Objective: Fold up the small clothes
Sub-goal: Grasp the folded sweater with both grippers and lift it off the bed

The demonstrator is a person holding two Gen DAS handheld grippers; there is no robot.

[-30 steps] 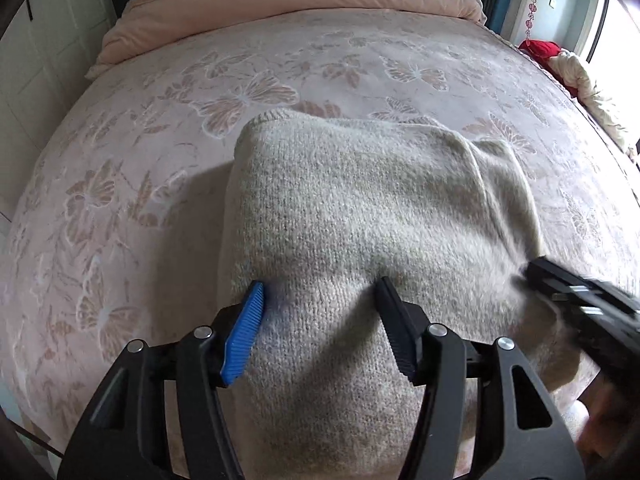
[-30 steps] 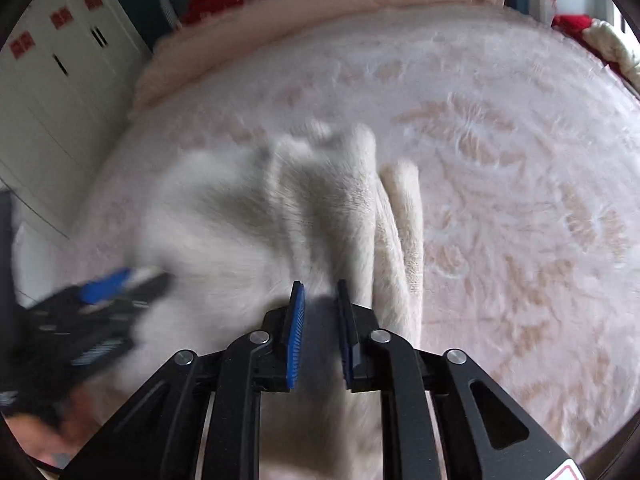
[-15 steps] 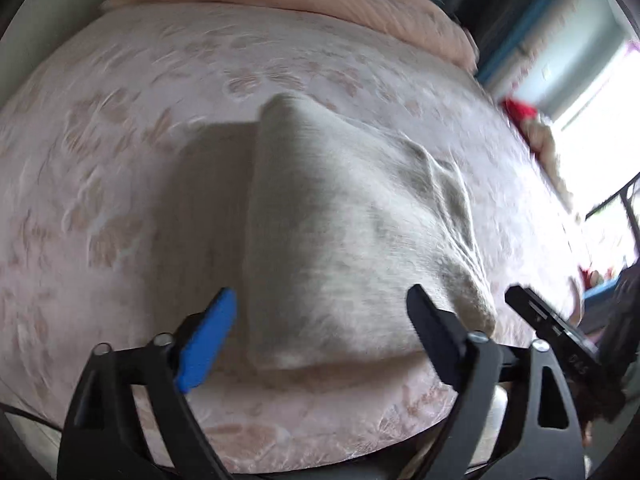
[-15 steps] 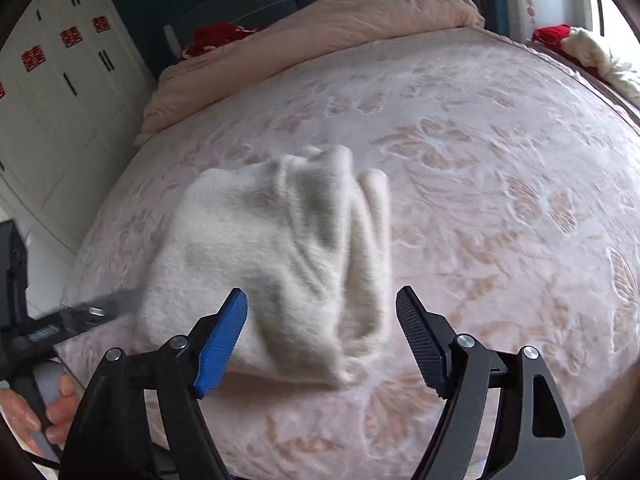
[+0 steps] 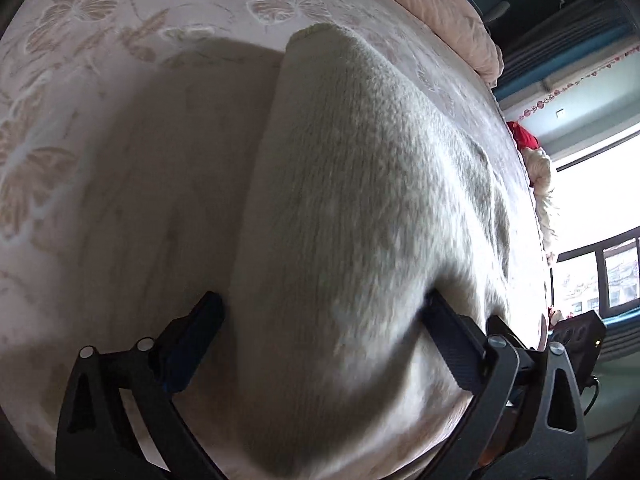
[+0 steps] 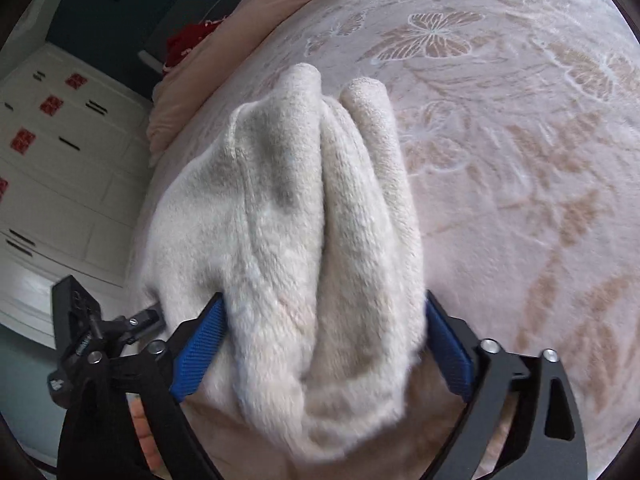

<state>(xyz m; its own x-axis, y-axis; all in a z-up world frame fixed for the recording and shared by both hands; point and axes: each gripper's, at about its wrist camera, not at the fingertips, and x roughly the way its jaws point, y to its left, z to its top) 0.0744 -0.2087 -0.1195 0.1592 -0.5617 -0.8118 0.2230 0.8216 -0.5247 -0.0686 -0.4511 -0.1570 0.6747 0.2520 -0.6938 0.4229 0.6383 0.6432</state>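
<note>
Straddling the folded sweater [image 5: 360,220], the left hand-held gripper [image 5: 320,312] has just been opening; jaws spread, knit between them, unpinched. Bed [image 5: 100,140]: pink butterfly-print cover; window at right.

Right view: right hand-held gripper [image 6: 324,320] likewise has just been opening, jaws wide astride the sweater's bunched folds. Advice: close evenly on all layers, lest the stacked edges slip. White wardrobe [image 6: 60,168] beyond the bed.
</note>
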